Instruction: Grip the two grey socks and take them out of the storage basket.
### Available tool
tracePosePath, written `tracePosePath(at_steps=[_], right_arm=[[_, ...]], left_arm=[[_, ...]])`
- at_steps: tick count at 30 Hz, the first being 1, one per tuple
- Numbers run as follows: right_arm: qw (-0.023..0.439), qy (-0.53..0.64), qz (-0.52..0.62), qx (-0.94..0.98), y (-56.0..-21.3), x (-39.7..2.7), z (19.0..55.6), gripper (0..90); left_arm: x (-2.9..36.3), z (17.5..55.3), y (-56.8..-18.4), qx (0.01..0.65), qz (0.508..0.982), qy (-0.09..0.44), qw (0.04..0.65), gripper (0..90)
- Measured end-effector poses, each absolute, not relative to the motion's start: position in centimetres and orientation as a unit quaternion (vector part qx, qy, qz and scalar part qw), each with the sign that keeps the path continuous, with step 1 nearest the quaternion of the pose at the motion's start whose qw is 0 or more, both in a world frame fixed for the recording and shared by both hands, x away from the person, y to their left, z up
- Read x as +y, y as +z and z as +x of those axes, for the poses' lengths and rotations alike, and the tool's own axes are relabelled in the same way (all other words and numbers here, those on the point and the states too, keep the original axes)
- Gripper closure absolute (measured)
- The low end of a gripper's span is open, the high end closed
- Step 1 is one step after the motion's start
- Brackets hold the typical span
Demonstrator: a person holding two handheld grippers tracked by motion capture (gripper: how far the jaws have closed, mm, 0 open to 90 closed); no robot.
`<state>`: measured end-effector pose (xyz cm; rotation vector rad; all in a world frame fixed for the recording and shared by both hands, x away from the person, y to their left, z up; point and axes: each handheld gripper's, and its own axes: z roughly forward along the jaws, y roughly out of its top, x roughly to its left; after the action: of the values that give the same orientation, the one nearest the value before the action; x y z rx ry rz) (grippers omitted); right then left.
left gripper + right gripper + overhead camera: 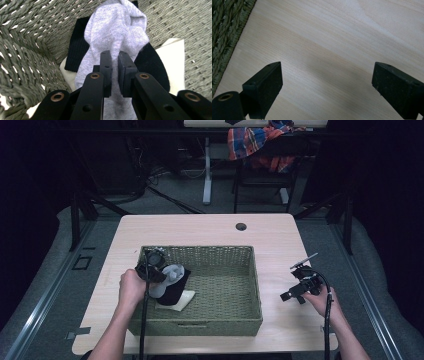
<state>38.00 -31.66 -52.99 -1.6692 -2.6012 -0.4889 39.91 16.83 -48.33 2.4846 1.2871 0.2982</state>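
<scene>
the left tongs [114,58] are pinched tight on a fold of the grey sock [117,32], near its middle. the sock runs away from the tongs, up and forward, with its bunched end furthest off and its other end hanging back under the tongs. it lies on top of a black sock [152,62], and under that is a cream cloth [172,47]. all three sit in the left part of the woven basket [250,270], close to its left wall. to come out, the grey sock has to go up and over that wall, so i think a lift straight up comes next, and the black sock may drag along.

the right tongs [327,82] are wide apart and hold nothing. they hang over the bare table [337,37], well off to the right of the basket. so the left hand [131,287] is much nearer.
</scene>
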Motion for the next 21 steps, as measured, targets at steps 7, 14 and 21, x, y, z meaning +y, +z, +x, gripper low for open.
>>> tracePosePath(at_steps=[7, 14, 21], right_arm=[[0.002, -0.150, -0.532, -0.833, -53.08, -31.60, 38.05, 9.4], [0.004, -0.144, -0.527, -0.838, -53.09, -31.56, 38.07, 9.4], [0.000, -0.152, -0.533, -0.832, -53.07, -31.68, 37.92, 9.4]], left_arm=[[17.04, 40.04, -48.97, 0.441, 0.885, 0.060, 0.138, 79.9], [16.81, 39.92, -48.81, 0.435, 0.890, 0.058, 0.127, 81.6], [16.65, 39.84, -48.47, 0.436, 0.886, 0.073, 0.139, 84.7]])
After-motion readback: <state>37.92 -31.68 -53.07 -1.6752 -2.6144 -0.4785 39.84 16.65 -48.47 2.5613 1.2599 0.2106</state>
